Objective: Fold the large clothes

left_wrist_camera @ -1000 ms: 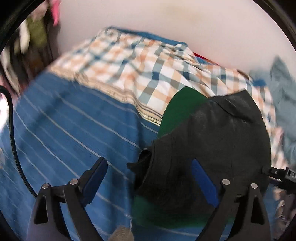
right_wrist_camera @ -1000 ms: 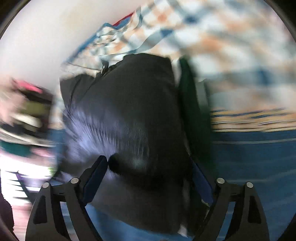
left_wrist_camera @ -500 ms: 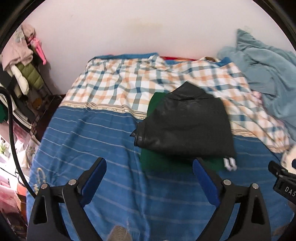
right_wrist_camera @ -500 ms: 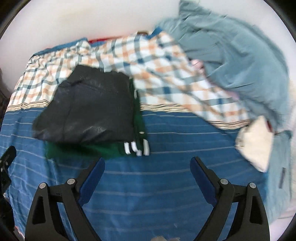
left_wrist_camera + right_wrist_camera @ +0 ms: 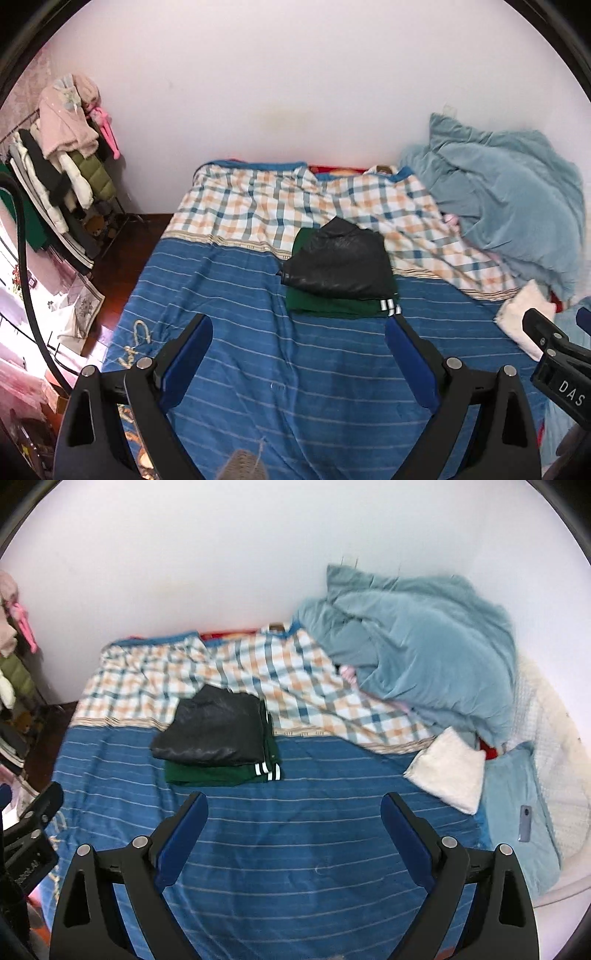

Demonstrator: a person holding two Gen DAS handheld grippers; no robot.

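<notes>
Now, over at the far left a clothes rack (image 5: 62,173) stands loaded with coats beside the bed, against the pale wall. Moving right, the left gripper (image 5: 299,341) hangs above the near edge of the bed (image 5: 229,295), its blue-padded jaws spread wide and holding nothing, with only striped blue bedspread showing between them. Toward the middle of the bed, where the blue stripes meet the checked sheet (image 5: 258,206), sits the folded stack: a black garment (image 5: 340,264) lying flat on top of a folded green garment (image 5: 325,304), whose white-striped cuff peeks out at the stack's right corner. Well apart from that stack, the right gripper (image 5: 293,821) also hovers over the near edge, jaws released and empty. Further right, a folded white towel (image 5: 448,775) rests near the bed's right edge, just beside a crumpled blue-grey blanket (image 5: 417,646) heaped in the far right corner. Last of all, a phone (image 5: 525,823) lies on a pale blue pillow (image 5: 517,786) at the right edge.
</notes>
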